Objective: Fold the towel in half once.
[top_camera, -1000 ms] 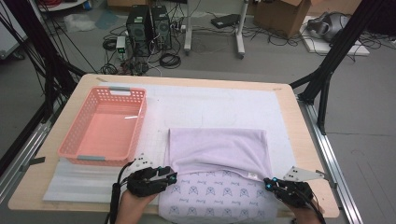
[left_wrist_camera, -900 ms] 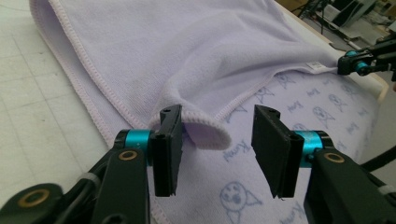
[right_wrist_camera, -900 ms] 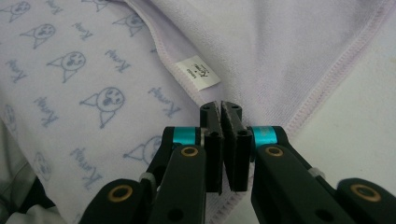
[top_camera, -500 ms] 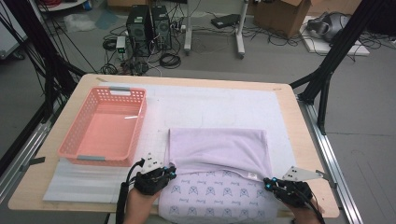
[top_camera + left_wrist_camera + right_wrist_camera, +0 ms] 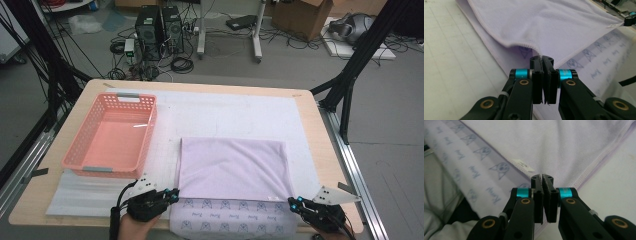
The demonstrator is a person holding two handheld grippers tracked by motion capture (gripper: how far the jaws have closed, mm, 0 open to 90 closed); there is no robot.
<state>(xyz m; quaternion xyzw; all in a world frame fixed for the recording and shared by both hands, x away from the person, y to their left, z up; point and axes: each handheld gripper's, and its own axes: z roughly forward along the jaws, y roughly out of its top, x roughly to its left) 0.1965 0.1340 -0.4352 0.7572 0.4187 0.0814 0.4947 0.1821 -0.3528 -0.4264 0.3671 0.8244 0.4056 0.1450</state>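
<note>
A salmon-pink plastic basket (image 5: 112, 137) sits on the left of the wooden table (image 5: 320, 130), resting on a white mat (image 5: 225, 112). Behind the table, two black computer towers (image 5: 159, 27) stand amid tangled cables (image 5: 182, 64), with a cardboard box (image 5: 302, 14) farther right.

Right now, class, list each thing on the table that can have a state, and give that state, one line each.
Towel: folded over, printed lower layer showing along near edge.
Basket: upright, nothing inside.
Left gripper: shut on the towel's near left corner.
Right gripper: shut on the towel's near right corner.
</note>
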